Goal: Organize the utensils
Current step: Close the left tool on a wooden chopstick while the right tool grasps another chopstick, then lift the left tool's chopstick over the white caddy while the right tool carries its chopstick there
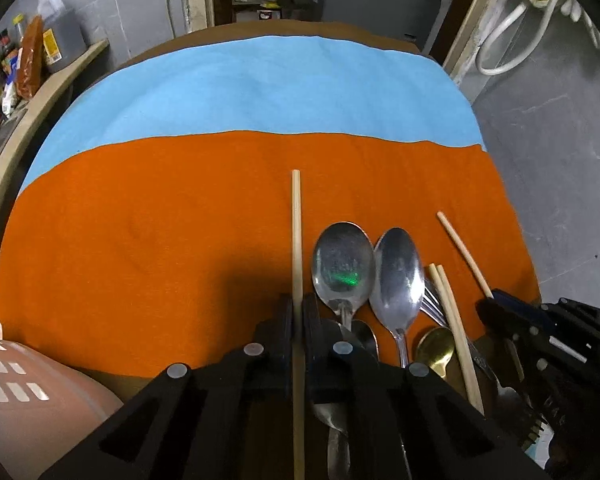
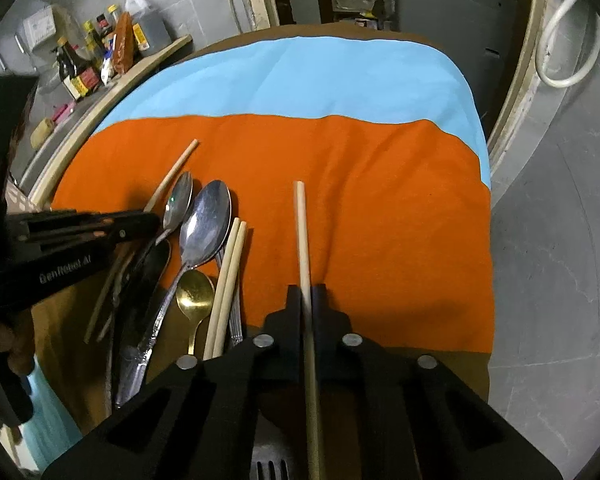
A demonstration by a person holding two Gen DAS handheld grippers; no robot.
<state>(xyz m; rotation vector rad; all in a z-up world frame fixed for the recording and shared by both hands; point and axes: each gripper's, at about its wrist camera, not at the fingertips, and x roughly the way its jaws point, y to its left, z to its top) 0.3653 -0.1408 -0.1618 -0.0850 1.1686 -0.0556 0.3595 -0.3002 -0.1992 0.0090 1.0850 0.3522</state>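
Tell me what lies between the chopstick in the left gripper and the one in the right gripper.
In the right wrist view, two steel spoons, a gold spoon and a pair of chopsticks lie between the left chopstick and the right chopstick.

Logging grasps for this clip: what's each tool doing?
Left tool: shut on a chopstick.
Right tool: shut on another chopstick.

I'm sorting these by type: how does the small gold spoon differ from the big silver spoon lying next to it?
The gold spoon is brass-coloured; the silver spoon is steel grey. The gold spoon has a small round bowl; the silver spoon's bowl is larger and oval. The gold spoon sits nearer the camera, mostly off the orange cloth; the silver spoon's bowl lies on it. Both lie bowl up, handles toward the camera.
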